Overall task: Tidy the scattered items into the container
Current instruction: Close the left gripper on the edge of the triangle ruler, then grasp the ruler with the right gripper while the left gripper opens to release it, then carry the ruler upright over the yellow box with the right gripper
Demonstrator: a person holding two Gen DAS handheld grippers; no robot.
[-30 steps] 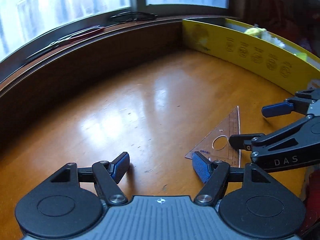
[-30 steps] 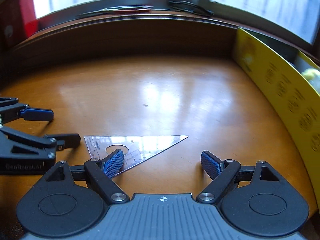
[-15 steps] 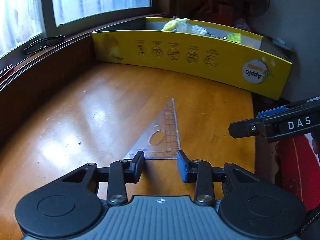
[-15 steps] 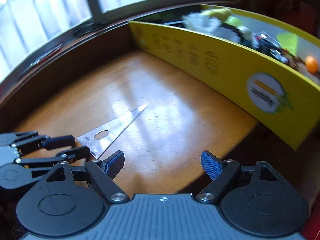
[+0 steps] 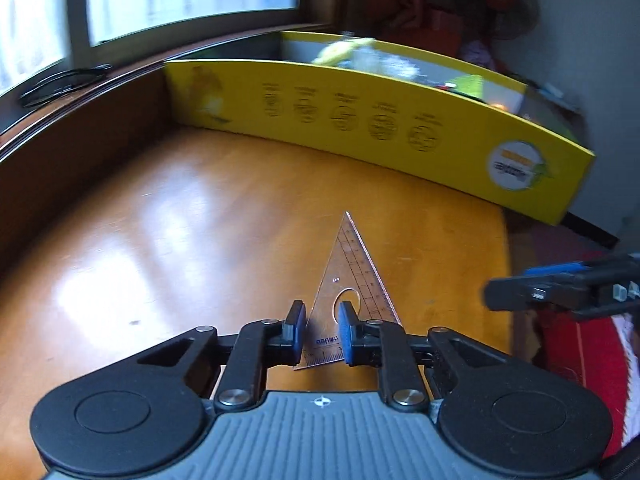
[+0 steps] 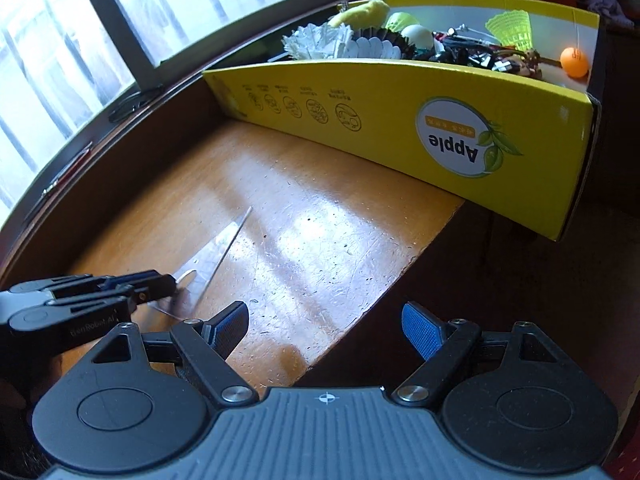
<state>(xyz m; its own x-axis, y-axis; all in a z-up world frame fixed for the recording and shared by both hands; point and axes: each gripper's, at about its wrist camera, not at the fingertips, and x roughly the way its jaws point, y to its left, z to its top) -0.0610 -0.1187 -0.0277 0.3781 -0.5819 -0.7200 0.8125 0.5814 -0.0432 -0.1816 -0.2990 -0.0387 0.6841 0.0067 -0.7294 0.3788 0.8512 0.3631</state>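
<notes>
A clear plastic set square (image 5: 352, 280) stands on edge between my left gripper's (image 5: 320, 328) fingers, which are shut on its short side, its tip pointing at the yellow box (image 5: 384, 128). In the right wrist view the set square (image 6: 216, 256) is tilted up off the wooden table (image 6: 320, 240), held by the left gripper (image 6: 160, 284). My right gripper (image 6: 326, 326) is open and empty over the table's front edge. It shows at the right of the left wrist view (image 5: 520, 292). The yellow box (image 6: 440, 120) holds shuttlecocks, balls and other small items.
A dark raised ledge (image 5: 80, 120) runs along the table's back under the window, with a cable (image 5: 60, 84) on the sill. The table edge (image 6: 380, 300) drops off at the right. A red cloth (image 5: 580, 360) lies beyond it.
My left gripper has closed on the set square's short side and tipped it up off the table. My right gripper has drawn back and swung toward the yellow box.
</notes>
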